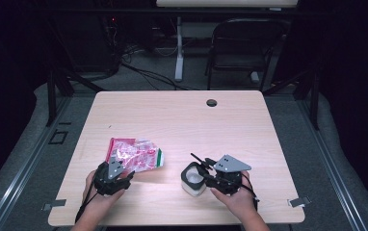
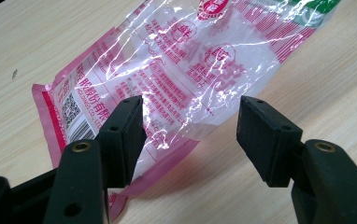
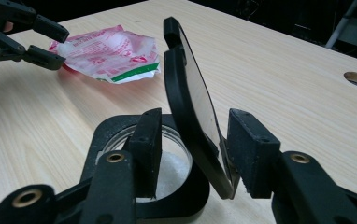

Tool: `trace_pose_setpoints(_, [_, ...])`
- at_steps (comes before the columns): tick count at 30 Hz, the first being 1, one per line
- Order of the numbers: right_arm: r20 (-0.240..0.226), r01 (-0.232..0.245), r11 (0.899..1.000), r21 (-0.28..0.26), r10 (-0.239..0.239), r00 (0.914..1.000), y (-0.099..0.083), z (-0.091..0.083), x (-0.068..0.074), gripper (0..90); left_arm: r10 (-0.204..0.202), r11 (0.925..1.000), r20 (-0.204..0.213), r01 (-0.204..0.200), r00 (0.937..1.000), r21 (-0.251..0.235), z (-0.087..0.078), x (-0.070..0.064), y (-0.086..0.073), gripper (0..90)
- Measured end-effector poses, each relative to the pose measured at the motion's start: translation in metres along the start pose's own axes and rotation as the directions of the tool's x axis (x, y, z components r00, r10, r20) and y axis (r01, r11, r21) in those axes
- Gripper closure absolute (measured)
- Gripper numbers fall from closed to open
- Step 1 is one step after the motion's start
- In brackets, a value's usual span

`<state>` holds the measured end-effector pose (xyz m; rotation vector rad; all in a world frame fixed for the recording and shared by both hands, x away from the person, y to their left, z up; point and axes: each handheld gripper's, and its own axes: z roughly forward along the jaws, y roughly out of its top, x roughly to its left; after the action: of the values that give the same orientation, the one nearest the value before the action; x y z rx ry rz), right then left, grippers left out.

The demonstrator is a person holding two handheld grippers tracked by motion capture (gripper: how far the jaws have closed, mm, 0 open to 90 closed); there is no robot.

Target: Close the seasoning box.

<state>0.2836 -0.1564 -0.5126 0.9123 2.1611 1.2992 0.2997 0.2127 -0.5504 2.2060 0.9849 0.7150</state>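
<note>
Left gripper low, jaws wide apart, straddling the pink bag's near edge, gripping nothing. Right gripper, just right of the bag, jaws open around the jar's raised lid, left hand's side.

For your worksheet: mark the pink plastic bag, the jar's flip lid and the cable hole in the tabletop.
pink plastic bag point(image 2: 186, 70), left gripper view, on its printed clear middle.
flip lid point(image 3: 193, 93), right gripper view, on its raised inner face.
cable hole point(image 1: 212, 102), high view, on its dark opening.
</note>
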Motion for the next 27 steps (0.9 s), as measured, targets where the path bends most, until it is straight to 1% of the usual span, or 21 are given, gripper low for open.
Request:
trace_pose_setpoints(4, [-0.004, 0.006, 1.0, 0.0, -0.006, 1.0, 0.001, 0.0, 0.002, 54.1, 0.0, 1.0, 0.0, 0.0, 1.0, -0.001, 0.0, 0.0, 0.0, 41.5])
trace_pose_setpoints(7, [-0.007, 0.01, 1.0, -0.014, -0.01, 0.9999, 0.001, -0.001, 0.004, 54.1, 0.001, 1.0, 0.001, -0.001, 1.0, -0.001, 0.0, 0.0, 0.0, 41.5])
trace_pose_setpoints(13, [-0.014, 0.021, 1.0, -0.009, -0.021, 0.9997, 0.002, -0.001, 0.006, 54.0, 0.0, 1.0, 0.001, 0.0, 1.0, -0.002, 0.0, 0.0, 0.0, 41.5])
trace_pose_setpoints(16, [-0.021, 0.023, 1.0, -0.013, -0.023, 0.9995, 0.003, -0.001, 0.007, 53.4, 0.001, 1.0, 0.002, -0.001, 1.0, -0.002, 0.0, 0.0, 0.0, 41.5])
trace_pose_setpoints(21, [-0.035, 0.033, 0.999, -0.003, -0.033, 0.9988, 0.002, 0.0, 0.009, 52.1, 0.003, 1.0, 0.001, -0.003, 1.0, -0.002, 0.001, 0.0, 0.001, 41.5])
trace_pose_setpoints(27, [-0.038, 0.048, 0.999, 0.0, -0.048, 0.9981, 0.002, 0.001, 0.011, 50.6, 0.001, 1.0, 0.001, -0.001, 1.0, -0.001, 0.001, 0.0, 0.0, 41.5])
